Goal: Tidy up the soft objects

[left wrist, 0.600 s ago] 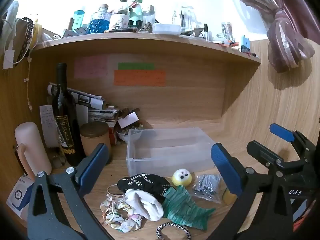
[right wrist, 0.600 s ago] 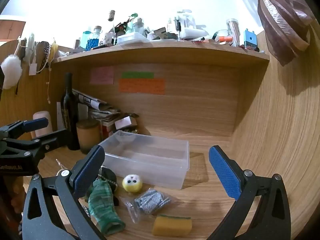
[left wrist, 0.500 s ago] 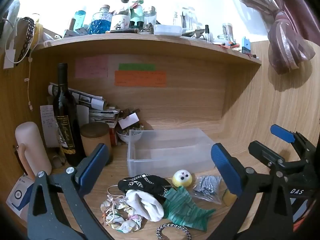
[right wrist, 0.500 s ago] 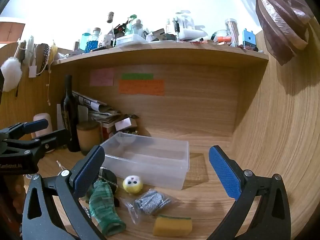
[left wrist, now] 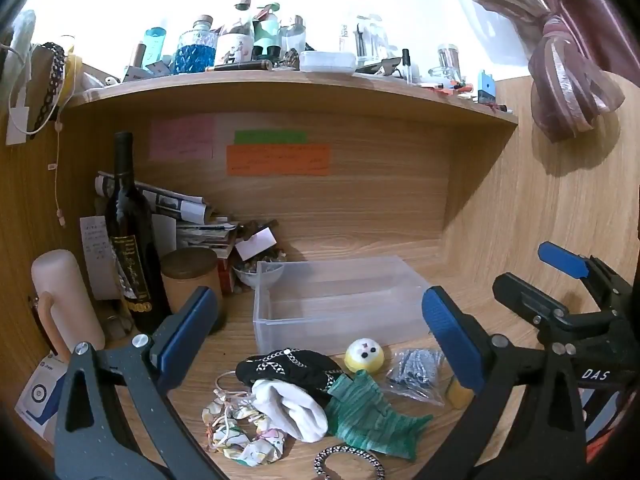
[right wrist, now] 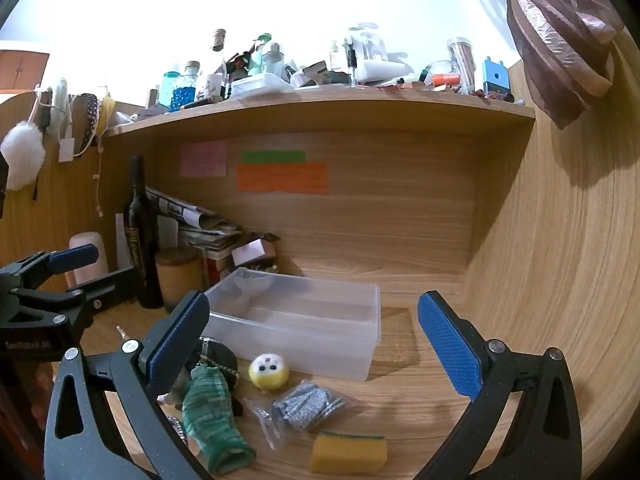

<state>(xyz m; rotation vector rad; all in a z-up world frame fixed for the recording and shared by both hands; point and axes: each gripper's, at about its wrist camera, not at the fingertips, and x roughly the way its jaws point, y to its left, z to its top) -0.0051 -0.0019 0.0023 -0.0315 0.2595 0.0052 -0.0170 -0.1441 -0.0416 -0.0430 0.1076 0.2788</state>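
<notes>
Your left gripper (left wrist: 320,334) has its jaws spread wide and holds nothing; your right gripper (right wrist: 312,340) is also wide and holds nothing. Both hang above the wooden desk (right wrist: 420,408), apart from every object.

In the left wrist view the soft things lie in a pile at 6 o'clock, between the two blue pads. A black cloth with chain print (left wrist: 292,370) lies on top, a white sock (left wrist: 290,406) comes out under it, and a green striped sock (left wrist: 368,412) touches both at their 3 o'clock side. A floral scrunchie (left wrist: 240,428) is at 7 o'clock, touching the white sock. A yellow plush ball (left wrist: 364,356) sits just beside the pile, and a plastic bag with grey pieces (left wrist: 418,372) is next to it. In the right wrist view a yellow sponge (right wrist: 348,454) lies at 6 o'clock, near the bag.

A clear plastic bin (left wrist: 340,304) stands just behind the pile, at 12 o'clock from it, with nothing visible inside.

At 9 o'clock of the bin stand a dark wine bottle (left wrist: 130,248), a brown jar (left wrist: 190,276) and a pale pink bottle (left wrist: 64,300), close together. A small bowl (left wrist: 260,276) touches the far left corner of the bin. Rolled newspapers (left wrist: 172,204) lie behind the bottle.
</notes>
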